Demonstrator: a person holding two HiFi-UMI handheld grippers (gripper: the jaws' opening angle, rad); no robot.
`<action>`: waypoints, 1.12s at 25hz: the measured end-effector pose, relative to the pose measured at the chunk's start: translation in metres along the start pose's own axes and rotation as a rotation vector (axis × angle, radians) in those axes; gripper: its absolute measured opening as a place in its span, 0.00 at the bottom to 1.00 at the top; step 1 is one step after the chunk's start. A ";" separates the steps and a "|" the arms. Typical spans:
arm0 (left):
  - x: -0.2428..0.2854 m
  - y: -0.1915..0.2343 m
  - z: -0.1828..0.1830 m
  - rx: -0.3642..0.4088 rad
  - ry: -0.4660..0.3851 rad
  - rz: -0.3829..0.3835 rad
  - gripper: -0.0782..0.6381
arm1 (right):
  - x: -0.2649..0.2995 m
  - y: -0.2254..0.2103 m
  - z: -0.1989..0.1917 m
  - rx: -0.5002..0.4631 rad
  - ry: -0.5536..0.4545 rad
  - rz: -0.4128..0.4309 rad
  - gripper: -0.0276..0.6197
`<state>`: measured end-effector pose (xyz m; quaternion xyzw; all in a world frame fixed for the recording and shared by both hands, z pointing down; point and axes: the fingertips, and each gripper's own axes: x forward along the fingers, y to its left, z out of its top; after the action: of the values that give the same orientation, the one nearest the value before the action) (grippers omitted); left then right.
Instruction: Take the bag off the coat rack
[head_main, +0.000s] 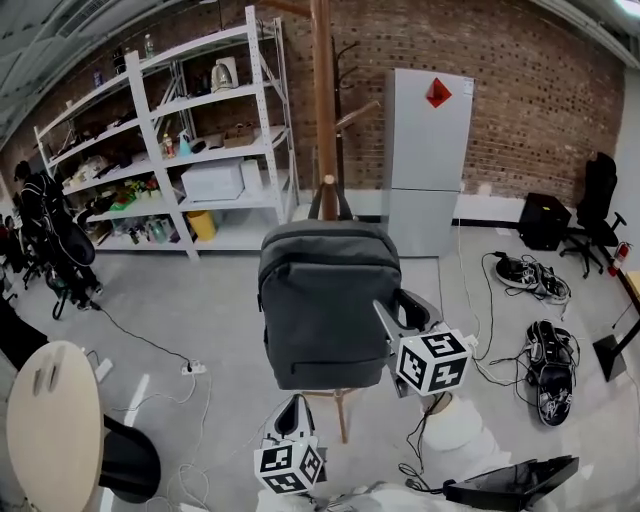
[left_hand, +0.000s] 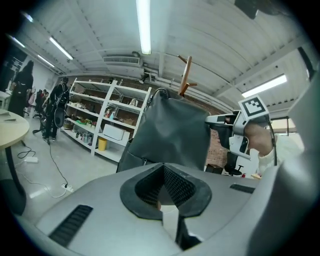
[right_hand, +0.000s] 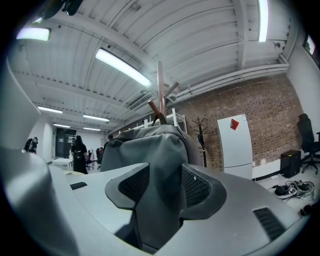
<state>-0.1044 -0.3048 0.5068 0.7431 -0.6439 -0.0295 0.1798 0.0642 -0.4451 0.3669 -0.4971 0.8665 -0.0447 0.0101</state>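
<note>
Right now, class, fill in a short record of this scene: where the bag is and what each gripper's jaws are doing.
Bag: grey backpack, hanging by its top handle from the wooden coat rack
Right gripper: at the bag's right side, jaws apart with a fold of the bag between them
Left gripper: below the bag, jaws together, nothing between them
Task status: bag not yet off the rack

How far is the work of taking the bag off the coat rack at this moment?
Done: nothing yet; the grey backpack hangs by its top loop on the coat rack. In hand: the right claw has the backpack's side between its open jaws; the left claw is below, shut and empty. Left: grip, lift the loop over the peg, carry the backpack away.
</note>
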 end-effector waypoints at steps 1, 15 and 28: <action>0.000 0.004 0.000 -0.001 -0.001 0.011 0.11 | -0.001 -0.002 0.000 0.000 0.008 -0.001 0.32; 0.018 0.003 -0.002 0.008 0.027 0.000 0.11 | 0.019 0.003 0.010 -0.035 0.003 0.100 0.42; 0.011 0.012 -0.006 0.001 0.038 0.024 0.11 | 0.034 0.012 0.006 -0.058 0.019 0.068 0.14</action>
<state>-0.1123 -0.3148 0.5183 0.7357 -0.6495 -0.0129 0.1918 0.0373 -0.4693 0.3606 -0.4668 0.8840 -0.0240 -0.0108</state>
